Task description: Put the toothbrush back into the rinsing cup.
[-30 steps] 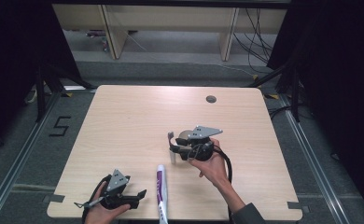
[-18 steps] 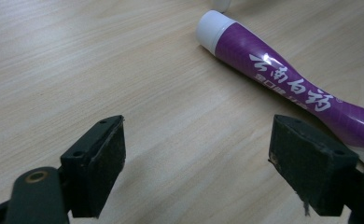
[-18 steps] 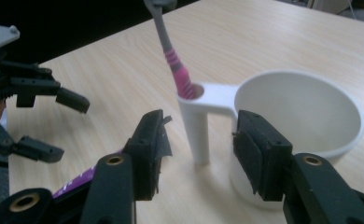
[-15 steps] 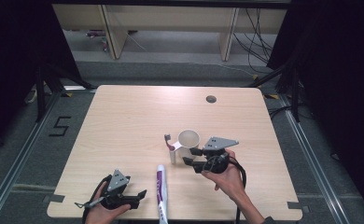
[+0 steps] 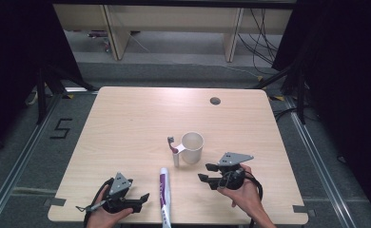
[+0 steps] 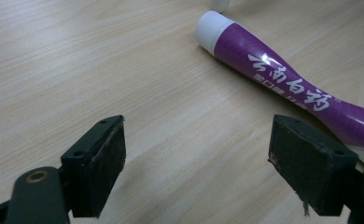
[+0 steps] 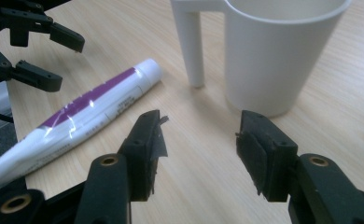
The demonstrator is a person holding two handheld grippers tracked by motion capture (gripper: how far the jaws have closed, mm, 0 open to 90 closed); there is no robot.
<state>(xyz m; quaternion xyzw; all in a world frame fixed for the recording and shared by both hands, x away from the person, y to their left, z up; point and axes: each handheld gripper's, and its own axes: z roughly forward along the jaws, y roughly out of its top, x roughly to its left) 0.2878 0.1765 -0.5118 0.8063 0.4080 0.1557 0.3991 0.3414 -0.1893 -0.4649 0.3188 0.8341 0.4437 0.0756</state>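
A white cup (image 5: 192, 147) (image 7: 273, 56) stands upright at the table's middle, its handle post (image 5: 176, 157) (image 7: 192, 46) reaching down to the wood. A small grey and purple piece (image 5: 171, 141) sticks up at the handle. My right gripper (image 5: 203, 172) (image 7: 201, 128) sits just to the near right of the cup and points at it. Its jaws have just been opening and are open, with nothing between them. A purple and white toothpaste tube (image 5: 164, 192) (image 6: 273, 84) (image 7: 87, 112) lies near the front edge. My left gripper (image 5: 141, 202) (image 6: 199, 140) (image 7: 45, 51) rests open to its left.
The wooden table (image 5: 126, 128) has a round cable hole (image 5: 215, 100) at the back right. Dark floor and black curtains surround it, and shelf legs (image 5: 112, 33) stand behind. A "5" mark (image 5: 62, 128) lies on the floor at the left.
My right gripper has drawn back from the cup toward the near right and opened wider, leaving the cup standing in plain view. The left gripper and the tube have not moved.
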